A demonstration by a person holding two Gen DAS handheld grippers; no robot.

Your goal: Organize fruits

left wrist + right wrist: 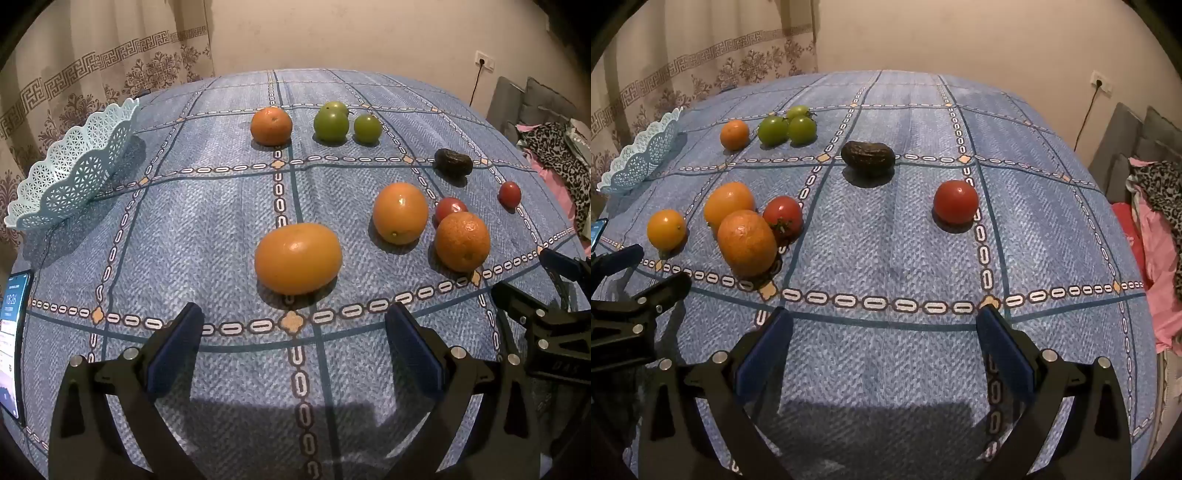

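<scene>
nothing has been gathered yet: every fruit lies loose on the blue checked tablecloth [221, 229] and the pale blue lace-edged basket [74, 173] stands at the far left edge with no fruit to be seen in it, so it is probably where the fruit is meant to go. the left gripper [293, 345] is spread wide and holds nothing, its jaws low over the cloth and aimed straight at the nearest orange [297, 257], which lies just ahead of the tips; that looks like the first pick, since it is closest and sits alone. the right gripper [884, 345] is also spread and empty, over bare cloth, with the lone red tomato [956, 201] well ahead and slightly right of it. further back a dark avocado [868, 157] lies by itself. two more oranges [400, 213] and a second tomato [450, 208] huddle close together on the right, touching or nearly so, and would be awkward to grip cleanly. at the far side sit a small orange [271, 125] and three green tomatoes [331, 124] bunched beside it. a phone [13, 343] rests at the left edge of the table.
</scene>
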